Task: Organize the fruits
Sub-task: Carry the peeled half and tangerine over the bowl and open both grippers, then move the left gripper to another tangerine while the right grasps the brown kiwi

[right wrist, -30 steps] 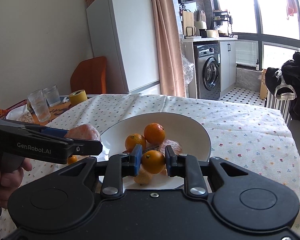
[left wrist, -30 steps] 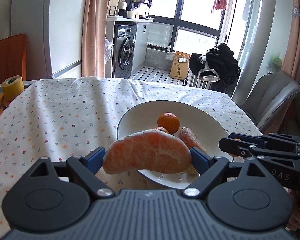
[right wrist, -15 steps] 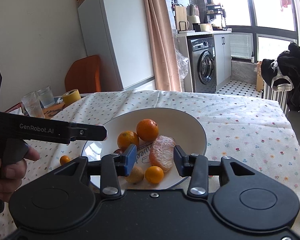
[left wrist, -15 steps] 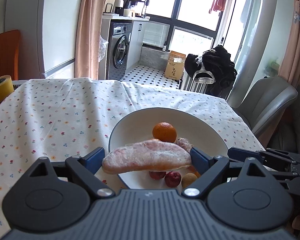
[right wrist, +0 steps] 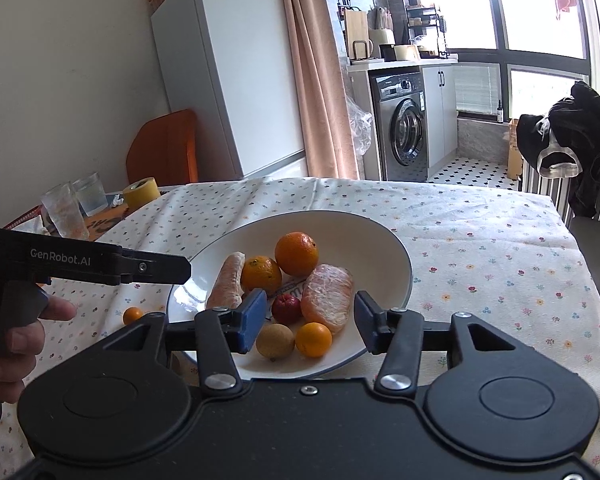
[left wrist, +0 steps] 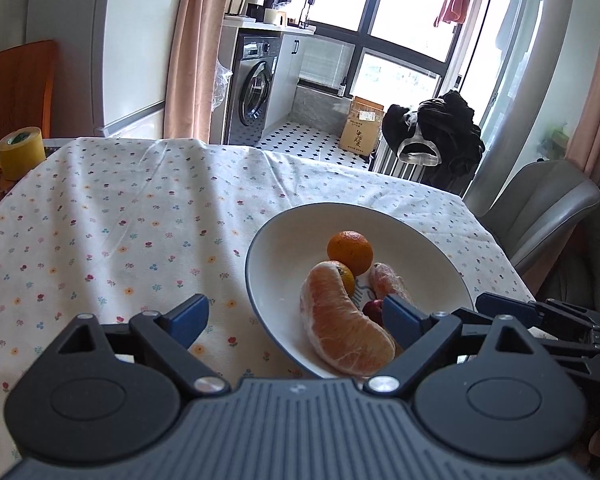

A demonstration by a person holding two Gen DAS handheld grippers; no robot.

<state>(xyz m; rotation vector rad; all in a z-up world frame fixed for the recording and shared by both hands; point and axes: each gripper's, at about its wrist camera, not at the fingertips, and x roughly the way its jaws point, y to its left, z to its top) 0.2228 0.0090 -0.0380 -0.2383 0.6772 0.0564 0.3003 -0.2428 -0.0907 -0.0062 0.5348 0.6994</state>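
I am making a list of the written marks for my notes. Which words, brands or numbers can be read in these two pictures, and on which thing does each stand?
"GenRobot.AI": white letters on the side of the left gripper, in the right wrist view.
Print on the bottom of the white bowl, between the fruits: mostly hidden, not readable.
Print on the cardboard box on the tiled floor: too small to read.
Label on the washing machine: too small to read.

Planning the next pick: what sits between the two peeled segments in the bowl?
Right wrist view: a mandarin and a small red fruit lie between the left segment and right segment.
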